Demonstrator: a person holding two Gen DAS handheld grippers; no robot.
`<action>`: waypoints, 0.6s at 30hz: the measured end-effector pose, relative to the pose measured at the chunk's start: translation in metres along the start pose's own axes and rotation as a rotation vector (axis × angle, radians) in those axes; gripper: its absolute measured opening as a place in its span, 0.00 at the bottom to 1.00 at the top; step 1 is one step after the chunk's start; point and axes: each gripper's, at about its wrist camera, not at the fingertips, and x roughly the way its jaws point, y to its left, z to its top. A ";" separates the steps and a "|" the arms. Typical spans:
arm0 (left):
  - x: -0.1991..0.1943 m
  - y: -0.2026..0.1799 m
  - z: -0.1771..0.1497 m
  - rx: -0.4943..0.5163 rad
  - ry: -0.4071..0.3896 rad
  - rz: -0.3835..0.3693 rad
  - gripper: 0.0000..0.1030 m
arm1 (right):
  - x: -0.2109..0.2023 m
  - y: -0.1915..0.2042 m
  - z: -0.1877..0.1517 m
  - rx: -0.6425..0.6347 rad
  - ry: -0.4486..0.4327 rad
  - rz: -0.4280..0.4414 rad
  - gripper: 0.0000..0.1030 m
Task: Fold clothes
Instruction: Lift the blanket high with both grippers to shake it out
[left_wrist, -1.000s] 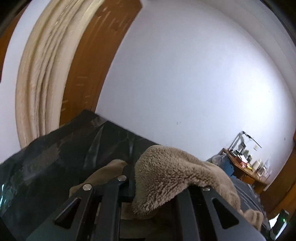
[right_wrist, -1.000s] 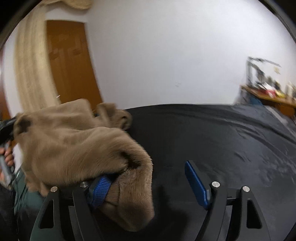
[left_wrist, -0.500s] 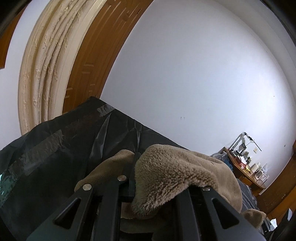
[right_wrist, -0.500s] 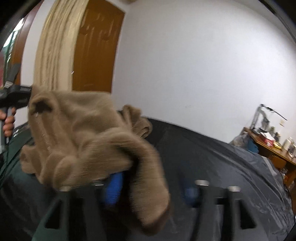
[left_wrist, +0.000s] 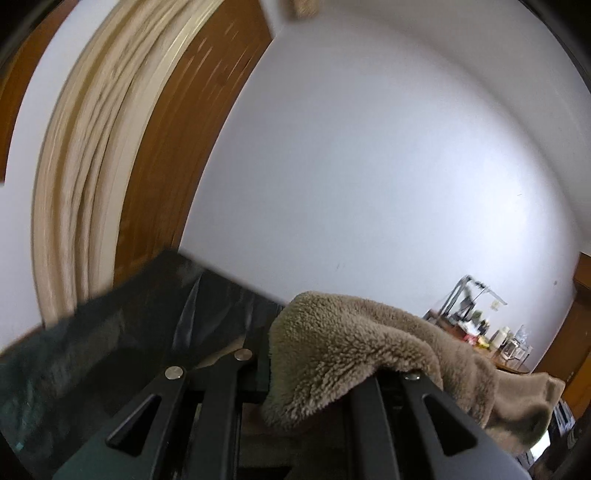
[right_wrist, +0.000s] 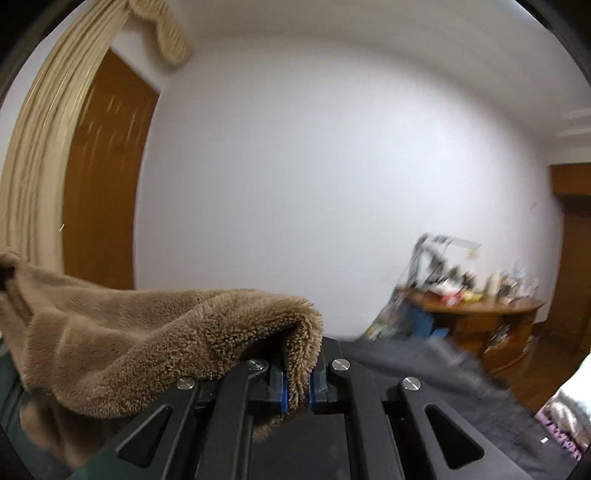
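Right gripper (right_wrist: 297, 384) blue pads clamped on fold of fluffy brown fleece garment (right_wrist: 155, 332). Left gripper (left_wrist: 306, 373) closed on same garment (left_wrist: 343, 347), above black sheet-covered surface (left_wrist: 122, 332).

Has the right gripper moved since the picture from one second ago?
Yes. The right gripper went up: against the brown door, the black surface now sits lower in view. Its fingers closed on the brown fleece garment.

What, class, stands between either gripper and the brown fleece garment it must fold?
Nothing visible: the right gripper already pinches the fleece garment, and the left gripper grips another part of it.
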 end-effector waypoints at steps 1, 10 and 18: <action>-0.012 -0.009 0.008 0.016 -0.035 -0.011 0.13 | -0.006 -0.002 0.009 0.001 -0.039 -0.024 0.07; -0.117 -0.064 0.060 0.106 -0.294 -0.101 0.14 | -0.070 -0.049 0.082 0.093 -0.286 -0.131 0.07; -0.183 -0.082 0.084 0.137 -0.416 -0.152 0.17 | -0.148 -0.052 0.117 0.057 -0.537 -0.263 0.07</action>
